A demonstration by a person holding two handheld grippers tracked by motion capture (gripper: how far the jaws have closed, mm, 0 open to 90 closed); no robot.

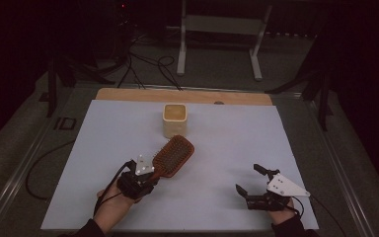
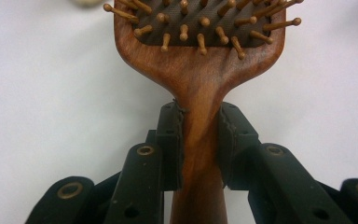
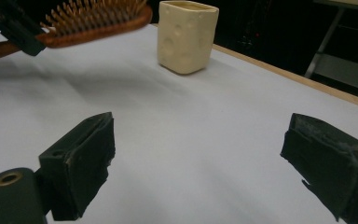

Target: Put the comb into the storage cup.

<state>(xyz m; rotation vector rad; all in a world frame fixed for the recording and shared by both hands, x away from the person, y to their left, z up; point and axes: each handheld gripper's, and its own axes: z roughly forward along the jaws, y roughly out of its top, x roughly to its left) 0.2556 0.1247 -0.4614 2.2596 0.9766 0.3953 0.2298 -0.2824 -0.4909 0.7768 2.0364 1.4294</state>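
Left gripper (image 2: 200,144) clamps the hairbrush (image 1: 172,155) handle, lifted.
Next, likely: carry it to the cream cup (image 1: 174,120), bristles clear.

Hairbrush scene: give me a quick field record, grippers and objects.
left gripper: shut on hairbrush handle
hairbrush: wooden, bristles up, head pointing toward cup
right gripper: open, nothing between jaws, over the mat
cup: cream, squarish, upright, just beyond the brush head
surface: white mat on wooden table
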